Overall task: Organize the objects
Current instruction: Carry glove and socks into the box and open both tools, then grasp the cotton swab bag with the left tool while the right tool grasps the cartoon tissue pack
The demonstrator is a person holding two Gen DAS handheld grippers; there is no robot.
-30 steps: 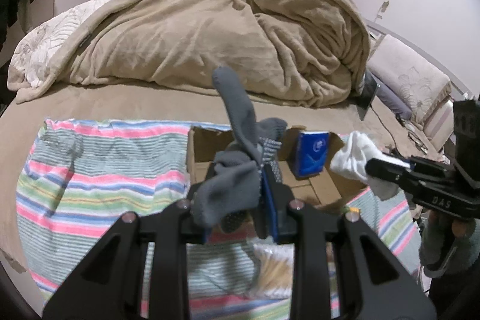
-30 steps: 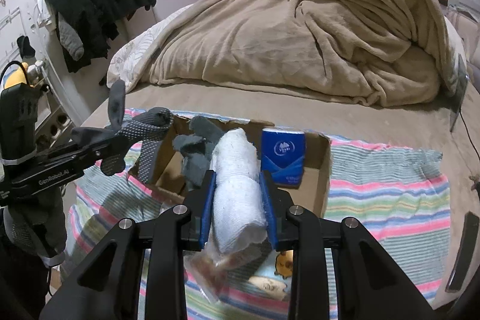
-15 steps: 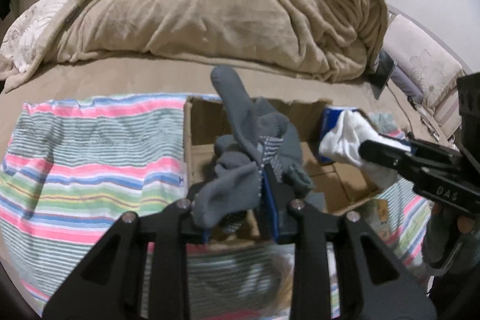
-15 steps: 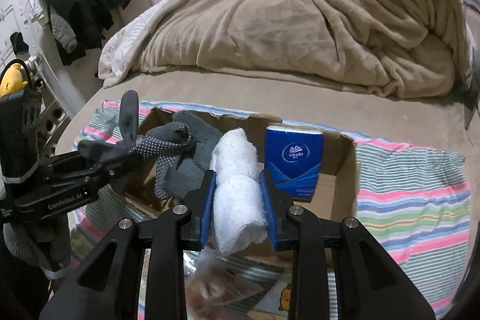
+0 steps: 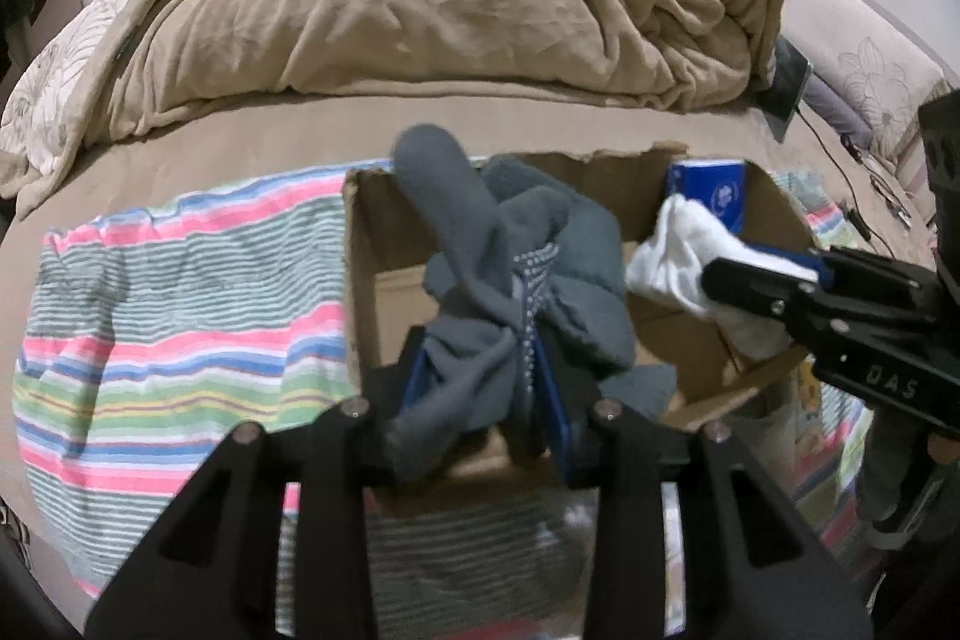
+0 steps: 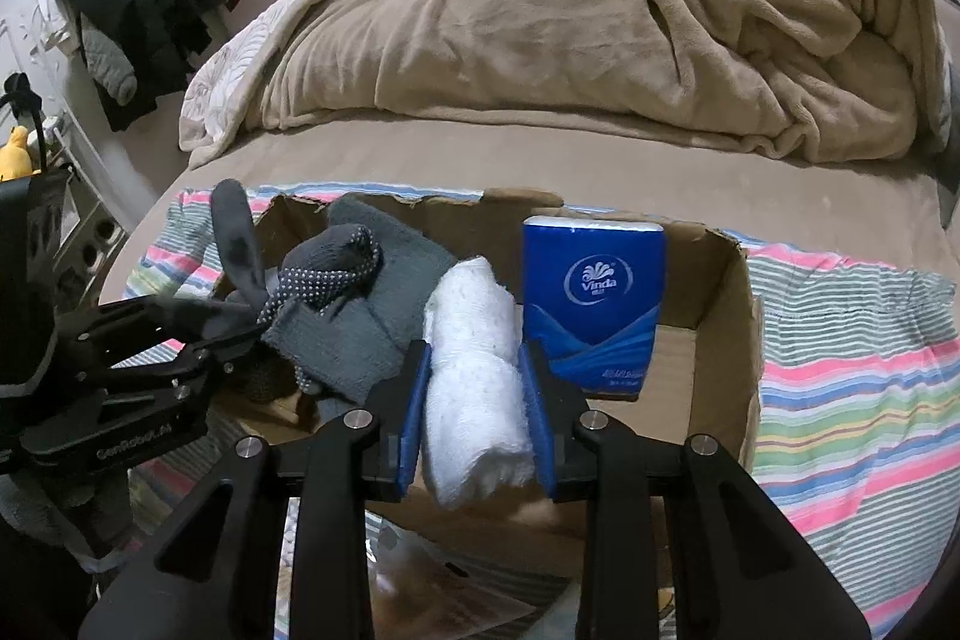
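1. Left wrist view: left gripper (image 5: 480, 388), jaws just easing apart, one grey sock bundle (image 5: 492, 304) between the pads, over one cardboard box (image 5: 360, 280).
2. Right gripper (image 6: 474, 388) clamped on one white rolled cloth (image 6: 474, 340) (near edge of box).
3. One blue tissue pack (image 6: 594, 298) upright inside, right of cloth.

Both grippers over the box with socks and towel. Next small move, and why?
Probably finish opening the left gripper to drop the grey socks: its jaws have just been opening, the socks still sit between them, above the box. The right gripper is clamped on the white towel.
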